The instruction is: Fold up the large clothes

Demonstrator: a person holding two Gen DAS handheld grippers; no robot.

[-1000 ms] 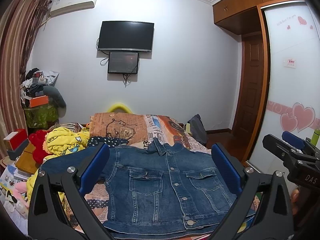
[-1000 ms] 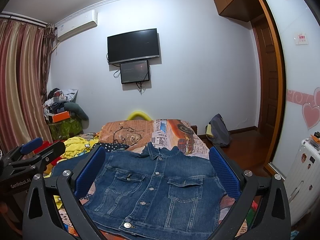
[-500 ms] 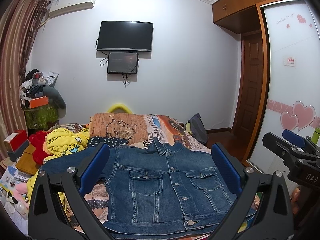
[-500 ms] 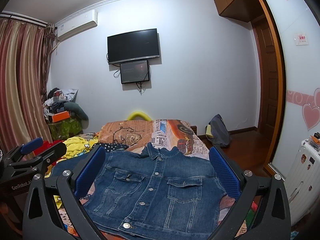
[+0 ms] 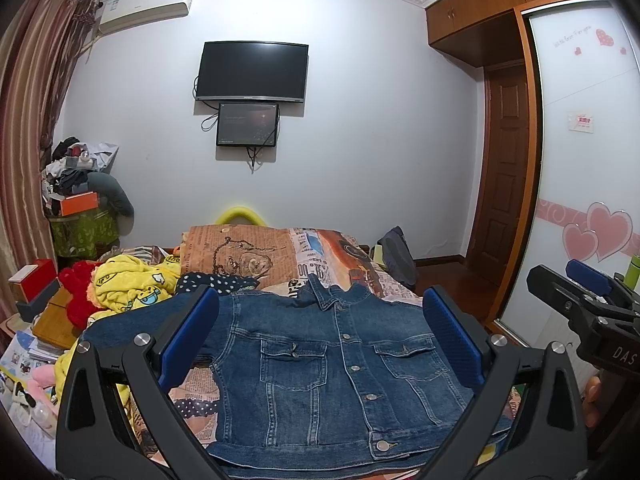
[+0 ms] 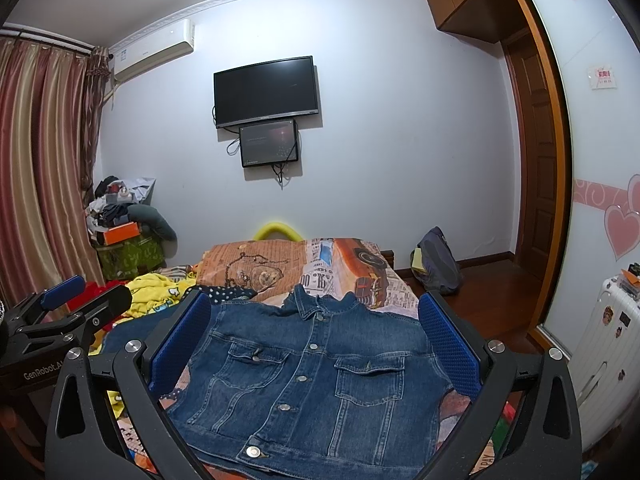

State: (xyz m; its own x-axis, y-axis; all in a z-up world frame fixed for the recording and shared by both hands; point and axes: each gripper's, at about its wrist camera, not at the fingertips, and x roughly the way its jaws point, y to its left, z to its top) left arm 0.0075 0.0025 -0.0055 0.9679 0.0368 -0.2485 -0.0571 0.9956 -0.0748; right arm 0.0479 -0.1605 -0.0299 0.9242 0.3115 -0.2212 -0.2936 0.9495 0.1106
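A blue denim jacket [image 5: 320, 364] lies flat and buttoned on the bed, front up, collar toward the far wall; its left sleeve stretches out to the left. In the right wrist view the same jacket [image 6: 312, 376] fills the middle. My left gripper [image 5: 320, 336] hovers above the jacket's hem end, wide open, nothing between its blue pads. My right gripper [image 6: 314, 340] is likewise wide open and holds nothing. Each gripper shows at the edge of the other's view: the right gripper [image 5: 588, 312] and the left gripper [image 6: 64, 320].
The bed [image 5: 256, 248] has a patterned orange newspaper-print cover. Yellow and red clothes [image 5: 128, 284] are piled at its left. A white suitcase [image 6: 608, 344] stands right, near a dark bag [image 6: 436, 264] on the wooden floor. A sliding wardrobe door [image 5: 580, 160] runs along the right.
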